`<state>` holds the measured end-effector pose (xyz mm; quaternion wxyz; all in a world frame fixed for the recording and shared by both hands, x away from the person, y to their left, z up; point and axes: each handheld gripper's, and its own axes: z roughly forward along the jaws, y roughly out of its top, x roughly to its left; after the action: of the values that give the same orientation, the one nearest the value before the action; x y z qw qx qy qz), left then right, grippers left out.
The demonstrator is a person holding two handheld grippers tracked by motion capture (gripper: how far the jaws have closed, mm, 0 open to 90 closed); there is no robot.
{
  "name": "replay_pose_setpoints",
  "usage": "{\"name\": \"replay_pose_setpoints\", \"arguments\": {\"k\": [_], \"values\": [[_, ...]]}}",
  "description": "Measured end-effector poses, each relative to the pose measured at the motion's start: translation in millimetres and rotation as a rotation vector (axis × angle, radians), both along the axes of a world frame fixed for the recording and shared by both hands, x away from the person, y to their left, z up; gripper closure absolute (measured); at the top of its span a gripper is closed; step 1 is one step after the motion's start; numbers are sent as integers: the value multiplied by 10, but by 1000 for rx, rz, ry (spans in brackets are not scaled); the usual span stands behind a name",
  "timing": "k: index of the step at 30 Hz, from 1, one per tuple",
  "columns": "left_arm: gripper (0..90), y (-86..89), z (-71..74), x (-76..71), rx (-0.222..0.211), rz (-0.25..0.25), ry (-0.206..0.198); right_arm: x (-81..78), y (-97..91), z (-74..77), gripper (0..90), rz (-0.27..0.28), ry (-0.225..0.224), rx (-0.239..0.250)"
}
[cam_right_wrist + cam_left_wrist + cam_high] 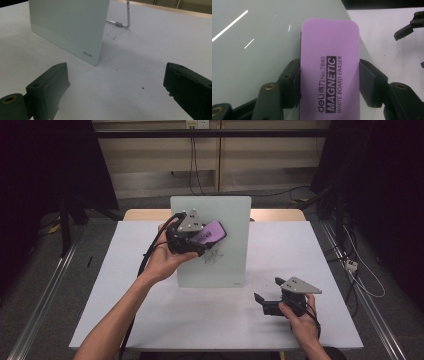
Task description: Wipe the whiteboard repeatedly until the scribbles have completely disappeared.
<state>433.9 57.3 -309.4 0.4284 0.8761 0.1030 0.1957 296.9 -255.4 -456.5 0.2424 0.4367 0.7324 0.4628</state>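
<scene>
Left tongs point(329, 82) are gripping the purple eraser point(329, 67) between both pads, pressing it against the whiteboard point(227, 210) near the scribble. Right tongs point(117, 82) are resting released, near right.

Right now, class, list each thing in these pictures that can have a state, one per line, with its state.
Left claw: shut on the purple eraser, held against the board.
Purple eraser: clamped at both sides, printed face toward the camera.
Whiteboard: propped up on its wire stand, faint marks left near the eraser.
Right claw: open, nothing between its jaws, low over the table.
</scene>
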Motion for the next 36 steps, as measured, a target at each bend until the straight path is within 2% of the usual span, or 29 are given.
{"name": "replay_pose_setpoints", "arguments": {"k": [5,11,17,20,28,31,36], "values": [[411,-37,-67,-27,19,-8,11,1,3,0,59,1,0,0],[411,-39,-71,-25,-4,-8,16,-2,0,1,59,1,-1,-1],[411,-17,48,27,-42,8,23,1,-1,0,59,2,-1,-1],[411,-25,128,52,-47,15,8,1,1,1,59,3,-1,-1],[411,10,301,139,-117,43,11,-4,-4,3,59,2,0,1],[410,-29,304,141,-108,38,10,-1,-1,2,59,4,-1,0],[409,-138,226,102,-62,15,-1,-5,3,2,59,6,-2,0]]}}
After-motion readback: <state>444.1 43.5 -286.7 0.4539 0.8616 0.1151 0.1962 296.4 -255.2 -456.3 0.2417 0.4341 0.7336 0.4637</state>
